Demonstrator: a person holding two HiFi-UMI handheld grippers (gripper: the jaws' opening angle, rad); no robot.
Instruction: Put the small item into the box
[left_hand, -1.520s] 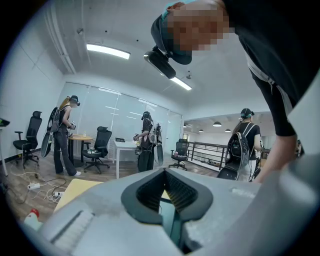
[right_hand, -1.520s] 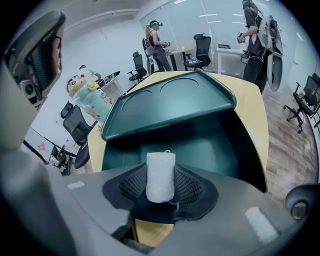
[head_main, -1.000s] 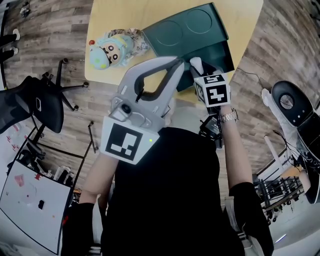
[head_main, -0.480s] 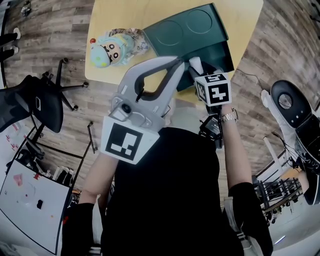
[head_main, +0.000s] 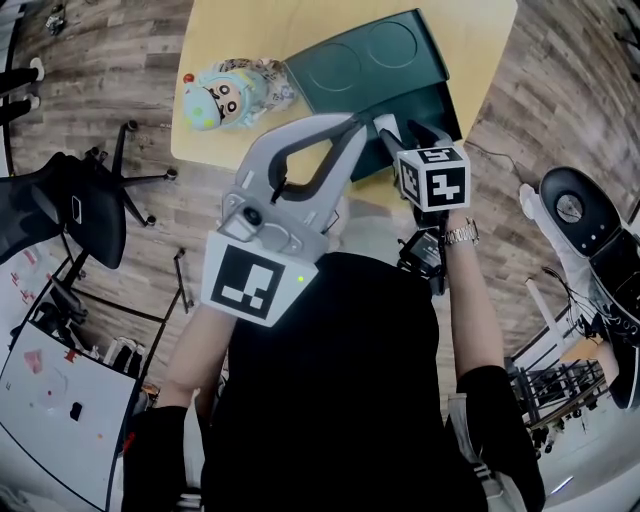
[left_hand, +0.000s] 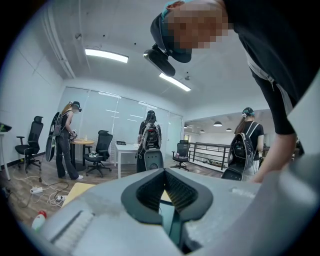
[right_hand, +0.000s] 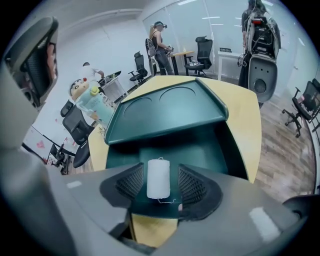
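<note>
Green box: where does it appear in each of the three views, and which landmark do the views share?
Head view: the green box is at top centre, with its lid open.
Left gripper view: only a dark green sliver shows low down in the gap between the jaws; it is probably the box.
Right gripper view: it fills the centre, just beyond the jaws.
Shared landmark: the yellow table.

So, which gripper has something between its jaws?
The right gripper: a white thread spool stands between its jaws, which have just been opening. The left gripper is shut, empty.
</note>
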